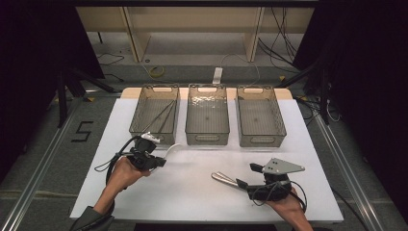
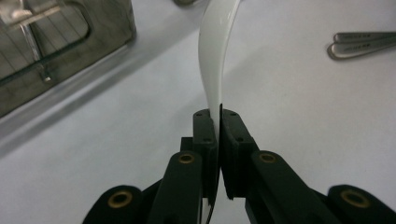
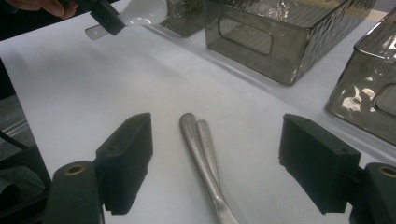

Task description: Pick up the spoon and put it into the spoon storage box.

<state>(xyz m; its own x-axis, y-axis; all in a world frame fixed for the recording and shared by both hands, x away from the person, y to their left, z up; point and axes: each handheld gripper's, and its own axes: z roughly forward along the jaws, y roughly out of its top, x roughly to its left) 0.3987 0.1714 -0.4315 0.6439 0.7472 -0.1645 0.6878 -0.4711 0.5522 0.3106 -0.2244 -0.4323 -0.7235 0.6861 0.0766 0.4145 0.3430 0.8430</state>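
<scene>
My left gripper [image 1: 160, 159] [image 2: 218, 116] is shut on the handle of a white ceramic spoon [image 1: 172, 148] [image 2: 215, 60], held just in front of the left bin [image 1: 155, 114]. The spoon's bowl [image 3: 142, 11] points towards the bins. Two metal cutlery pieces [image 1: 224, 179] [image 3: 201, 149] lie side by side on the white table [image 1: 192, 192], handles pointing left; their heads are hidden. My right gripper [image 1: 248, 175] [image 3: 217, 137] stands open with one jaw on each side of those handles, touching neither.
Three smoky transparent bins stand in a row at the back: the left one with thin rods inside, the middle bin [image 1: 207, 114] and the right bin [image 1: 260, 115]. Cables trail from both grippers. Metal rails run along both table sides.
</scene>
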